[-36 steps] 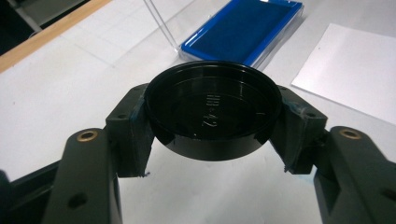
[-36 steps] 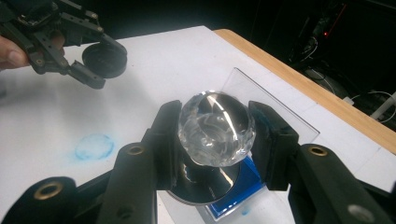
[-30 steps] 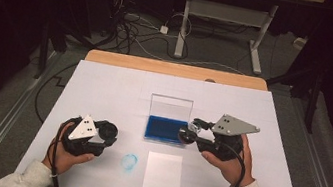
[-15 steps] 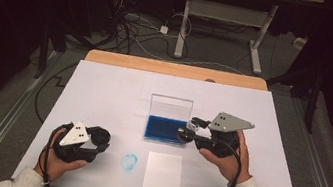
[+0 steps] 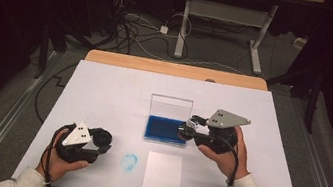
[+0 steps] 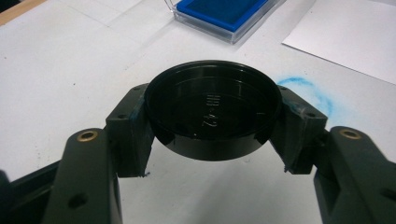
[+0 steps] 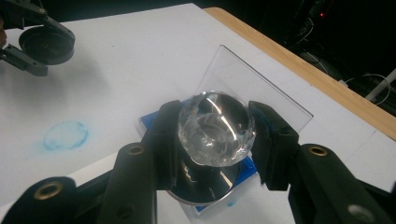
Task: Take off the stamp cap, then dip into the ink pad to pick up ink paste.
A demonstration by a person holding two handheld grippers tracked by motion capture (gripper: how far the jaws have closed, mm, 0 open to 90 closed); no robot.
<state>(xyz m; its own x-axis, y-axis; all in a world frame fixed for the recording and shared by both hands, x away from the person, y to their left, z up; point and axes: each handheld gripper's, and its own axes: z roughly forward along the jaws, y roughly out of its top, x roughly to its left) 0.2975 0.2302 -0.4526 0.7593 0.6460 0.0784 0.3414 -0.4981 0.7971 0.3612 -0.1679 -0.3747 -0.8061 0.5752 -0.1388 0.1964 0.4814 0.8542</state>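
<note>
Over the blue-lined case [image 5: 166, 129], right tongs [image 7: 215, 130] are clamping a clear round stamp [image 7: 215, 128]; left tongs [image 6: 212, 119] are gripping its black cap [image 6: 212, 114], recapping still pending.

There were two hand-held grippers [image 5: 96, 139] [image 5: 189, 127], one black lid [image 6: 212, 114], one clear, seemingly glass piece [image 7: 215, 128], one blue-lined case [image 5: 166, 129] and one paper sheet [image 5: 162, 178].
</note>
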